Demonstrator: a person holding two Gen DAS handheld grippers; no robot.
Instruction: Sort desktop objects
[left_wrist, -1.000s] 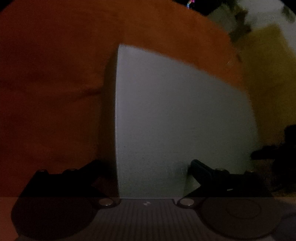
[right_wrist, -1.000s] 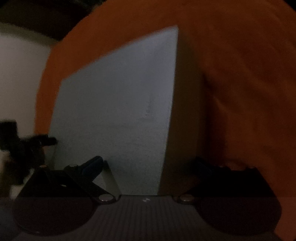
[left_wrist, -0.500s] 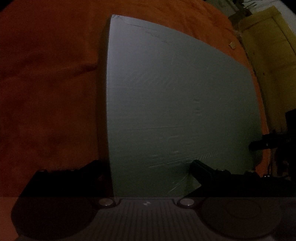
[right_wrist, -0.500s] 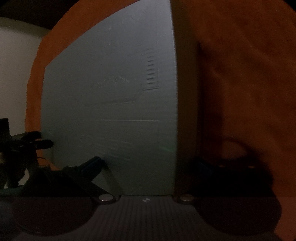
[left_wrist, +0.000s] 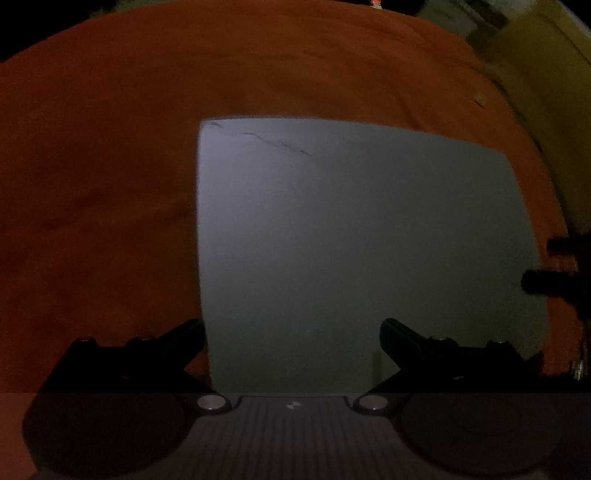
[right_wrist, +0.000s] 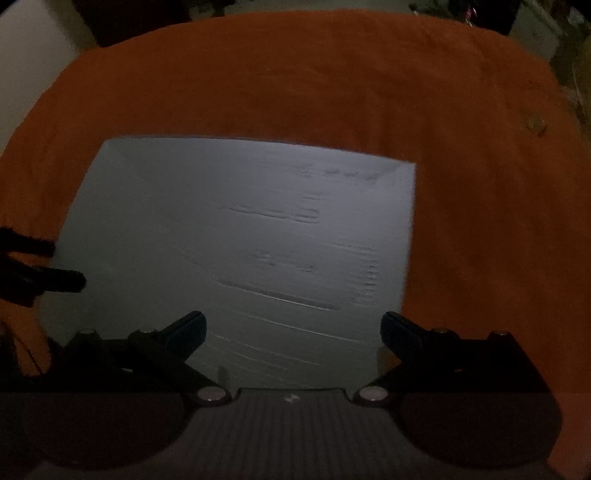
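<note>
A pale grey flat box lies on the orange cloth, with faint embossed marks on its top face. My left gripper is open at the box's near left corner, one finger beside the left edge and the other over the top face. My right gripper is open at the near right part of the box, with both fingers over the top face. Nothing is pinched in either. The right gripper's fingers show at the box's right edge, and the left gripper's fingers at its left edge.
The scene is very dim. A small pale object lies on the cloth at the far right. Yellowish furniture stands beyond the table's right side. A light wall shows past the left edge.
Both cameras have drawn back from the box. It filled the views with a side face showing; now it looks smaller and I see its whole top. Both grippers stayed open.
</note>
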